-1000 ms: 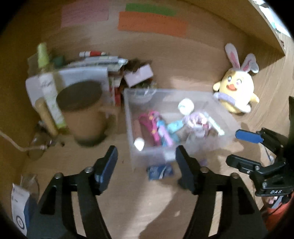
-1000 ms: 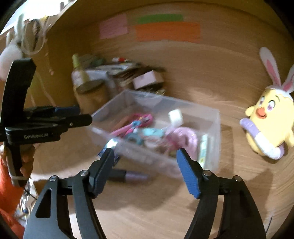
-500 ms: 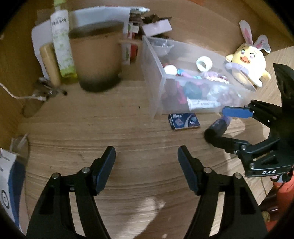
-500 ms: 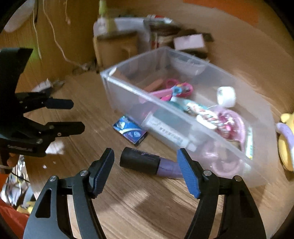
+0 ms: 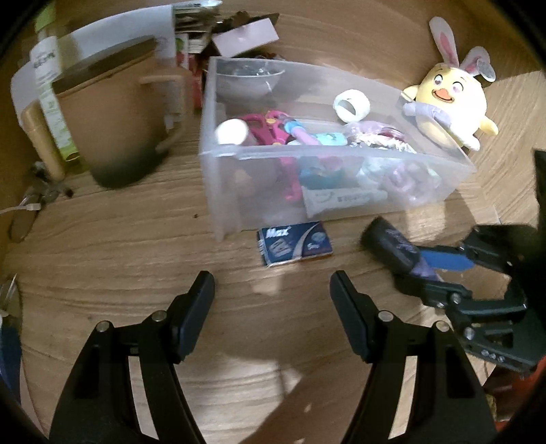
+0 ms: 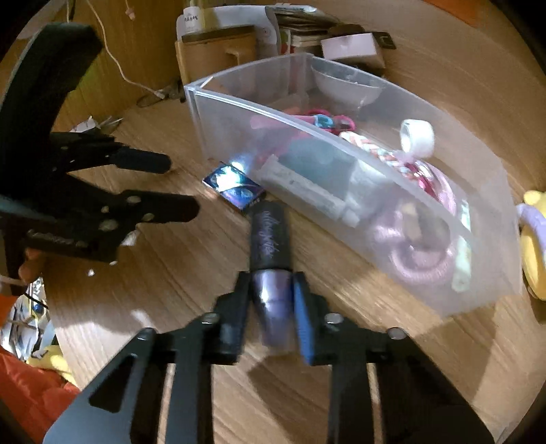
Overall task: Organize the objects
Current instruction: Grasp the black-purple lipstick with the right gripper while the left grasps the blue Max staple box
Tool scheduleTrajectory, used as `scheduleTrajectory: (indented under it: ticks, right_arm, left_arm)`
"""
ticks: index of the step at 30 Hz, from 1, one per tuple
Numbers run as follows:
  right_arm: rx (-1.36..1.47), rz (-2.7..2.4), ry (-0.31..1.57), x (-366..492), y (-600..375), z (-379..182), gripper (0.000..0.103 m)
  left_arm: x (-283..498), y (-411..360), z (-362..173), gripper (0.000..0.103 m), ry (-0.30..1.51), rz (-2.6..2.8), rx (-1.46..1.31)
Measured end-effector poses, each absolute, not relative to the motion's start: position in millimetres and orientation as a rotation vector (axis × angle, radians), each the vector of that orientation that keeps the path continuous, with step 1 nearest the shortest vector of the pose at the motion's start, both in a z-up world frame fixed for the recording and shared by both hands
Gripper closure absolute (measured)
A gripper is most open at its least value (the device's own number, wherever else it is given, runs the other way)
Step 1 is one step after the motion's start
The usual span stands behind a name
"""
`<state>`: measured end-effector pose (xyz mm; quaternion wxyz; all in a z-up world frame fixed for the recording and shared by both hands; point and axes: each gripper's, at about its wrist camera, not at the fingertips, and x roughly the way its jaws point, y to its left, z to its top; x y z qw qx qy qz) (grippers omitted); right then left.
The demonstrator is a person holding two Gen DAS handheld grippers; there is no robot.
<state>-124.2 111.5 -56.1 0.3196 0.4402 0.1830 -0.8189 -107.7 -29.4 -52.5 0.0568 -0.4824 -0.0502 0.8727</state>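
— Room first: where is the bench free?

— Bare wood lies in front of the left claw (image 5: 272, 290), whose jaws stand apart with nothing between them. That open patch of bench (image 5: 136, 259) runs leftward to the brown mug (image 5: 116, 126) and a loose white cable (image 5: 20, 209).

— And the right side?

— Tighter. The right claw (image 6: 269, 290) is closing its jaws on the purple end of a purple-and-black tube (image 6: 269, 246) — the pads look pressed against both its sides. The tube lies on the bench, its black cap pointing at the clear bin (image 6: 341, 143).

— How close to the bin's edge?

— The cap sits just beside the bin's near long wall, near its corner. A small blue packet (image 5: 295, 243) lies flat by that same wall, just beside the cap.

— Past the bin?

— A yellow plush chick (image 5: 450, 102) rests by the far right corner, while boxes and papers (image 5: 239, 30) crowd behind the bin
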Motion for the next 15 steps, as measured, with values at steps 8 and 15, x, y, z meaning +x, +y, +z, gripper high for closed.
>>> scheduleTrajectory:
  ticks: [8,15]
  right_arm:
    - [1.103,-2.259,0.273,-109,154,-37,0.082]
    - [1.052,-2.321,0.169,-99,172,-22,0.082]
  left_arm:
    - [-127,-14,-54,0.033,-0.121,2.654,-1.490]
    - [-132,-3,-56,0.039,-0.105,2.720,-1.479]
